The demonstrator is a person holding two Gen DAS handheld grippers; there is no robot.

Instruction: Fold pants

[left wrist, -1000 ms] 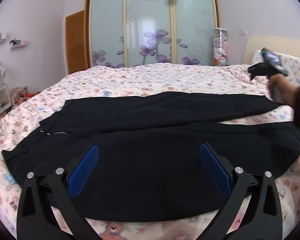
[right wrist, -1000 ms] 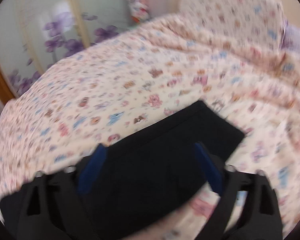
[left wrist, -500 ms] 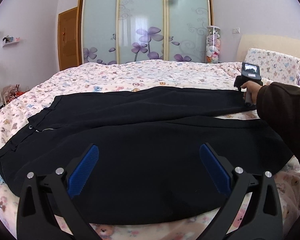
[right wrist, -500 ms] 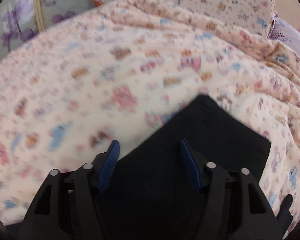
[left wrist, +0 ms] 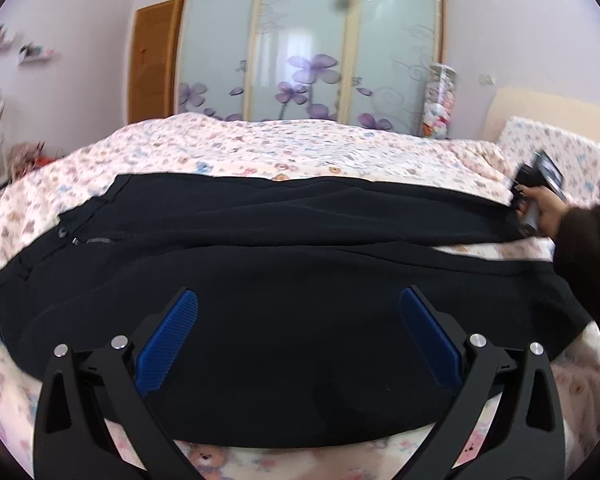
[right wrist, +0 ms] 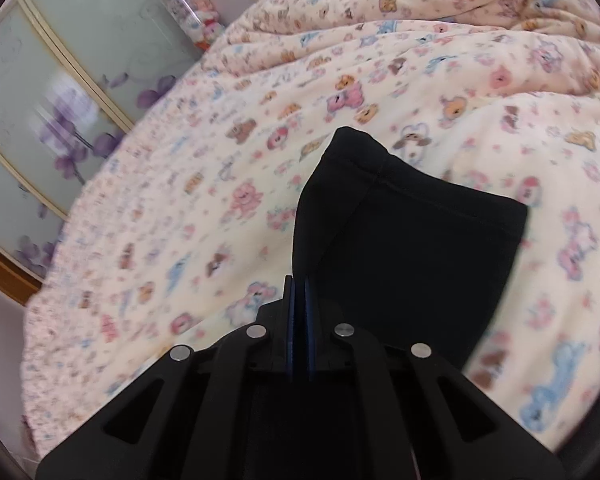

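the pants (left wrist: 284, 264) are plain black. the bedspread (right wrist: 260, 152) is cream, printed with small pink, orange and blue bears. both grippers are black with blue ribbed pads (left wrist: 166, 344). the wardrobe doors (left wrist: 308, 52) are frosted pale green with purple flowers, framed in light wood; walls pale lilac.

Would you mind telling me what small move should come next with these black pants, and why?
Probably lift the right gripper and carry the pinched far leg hem toward the near leg. It is shut on the black fabric pants, which lie spread on the teddy-print bedspread, while the left gripper hangs open above the near leg.
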